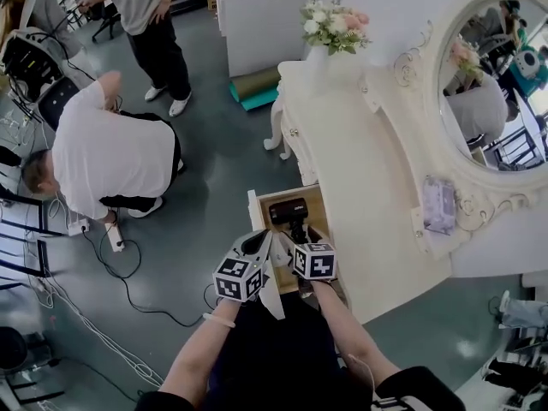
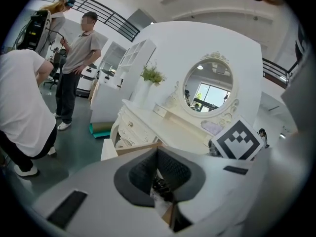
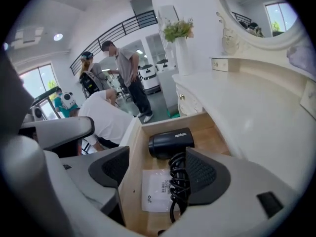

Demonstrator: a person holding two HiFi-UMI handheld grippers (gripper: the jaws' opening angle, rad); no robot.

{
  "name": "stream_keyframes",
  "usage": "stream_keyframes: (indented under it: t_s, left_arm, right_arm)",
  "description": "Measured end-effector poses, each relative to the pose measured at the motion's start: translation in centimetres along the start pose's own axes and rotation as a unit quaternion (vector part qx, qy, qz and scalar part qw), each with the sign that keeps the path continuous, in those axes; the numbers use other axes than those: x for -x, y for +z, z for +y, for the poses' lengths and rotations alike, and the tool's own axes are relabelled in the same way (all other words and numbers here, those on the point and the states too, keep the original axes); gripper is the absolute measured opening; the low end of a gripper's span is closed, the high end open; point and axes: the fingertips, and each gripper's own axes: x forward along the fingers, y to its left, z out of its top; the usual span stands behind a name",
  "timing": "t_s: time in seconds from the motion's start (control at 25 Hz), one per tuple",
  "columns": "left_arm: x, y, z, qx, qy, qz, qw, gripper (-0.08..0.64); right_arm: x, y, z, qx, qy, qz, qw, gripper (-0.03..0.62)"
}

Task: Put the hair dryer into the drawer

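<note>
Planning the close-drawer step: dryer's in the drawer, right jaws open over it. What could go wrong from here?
1. The coiled cord sits right beside one pad of the open right gripper; pulling out could snag it and drag the hair dryer.
2. The drawer is open; a cord loop lifted over its wall might get pinched on closing.
3. The left gripper, shut, crowds the same spot; the two could bump.

The hair dryer (image 3: 170,143) carries one short brand word in white capitals on its black barrel, too blurred to spell out. The clear bag (image 3: 157,190) under its cord bears a barcode, small unreadable print and a recycling sign. The left cube (image 1: 237,278) and the right cube (image 1: 315,261) show black-and-white square markers without letters.
</note>
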Motion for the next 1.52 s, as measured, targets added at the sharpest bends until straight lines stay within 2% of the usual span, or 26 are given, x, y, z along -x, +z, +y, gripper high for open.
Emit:
stream_keyframes:
  t_s: [0.2,0.4,0.56,0.64,0.68,0.8,0.96,1.24,1.52]
  left_arm:
    - [0.1,1.4,-1.6,-0.037,-0.019,-0.006,0.9991,0.006]
    - [0.2,2.0,-3.6,-0.06,-0.036,0.0,0.9975,0.005]
    - [0.4,3.1,-5.0,-0.073,-0.042,-0.012,0.9964,0.005]
    - [0.5,3.5,-5.7,-0.081,-0.048,-0.017,0.9954,0.005]
    - [0.6,3.6,-6.1,-0.084,-0.051,-0.018,0.995,0.005]
    - [0.6,3.6,-6.7,-0.086,-0.059,-0.02,0.9943,0.006]
    - [0.8,3.4,-7.1,-0.086,-0.065,-0.019,0.994,0.006]
    - [0.9,3.3,-7.9,-0.099,-0.074,-0.016,0.9922,0.006]
    - [1.4,3.5,-8.7,-0.109,-0.08,-0.023,0.9906,0.005]
  right_arm:
    - [2.9,2.1,0.3,-0.018,0.019,-0.061,0.998,0.347]
    - [6.1,4.1,0.2,-0.023,0.016,-0.132,0.991,0.247]
    - [8.9,5.6,0.2,-0.007,0.01,-0.183,0.983,0.128]
    - [10.2,6.1,0.2,0.005,0.001,-0.206,0.978,0.025]
    - [10.8,6.2,0.3,0.005,0.001,-0.214,0.977,-0.003]
    - [12.0,6.6,0.4,-0.01,0.012,-0.231,0.973,-0.005]
    - [13.6,7.0,0.2,-0.016,-0.005,-0.258,0.966,-0.005]
    - [15.6,6.9,-0.8,-0.003,-0.058,-0.275,0.96,-0.006]
    - [16.7,7.4,-0.1,0.028,-0.066,-0.283,0.956,-0.006]
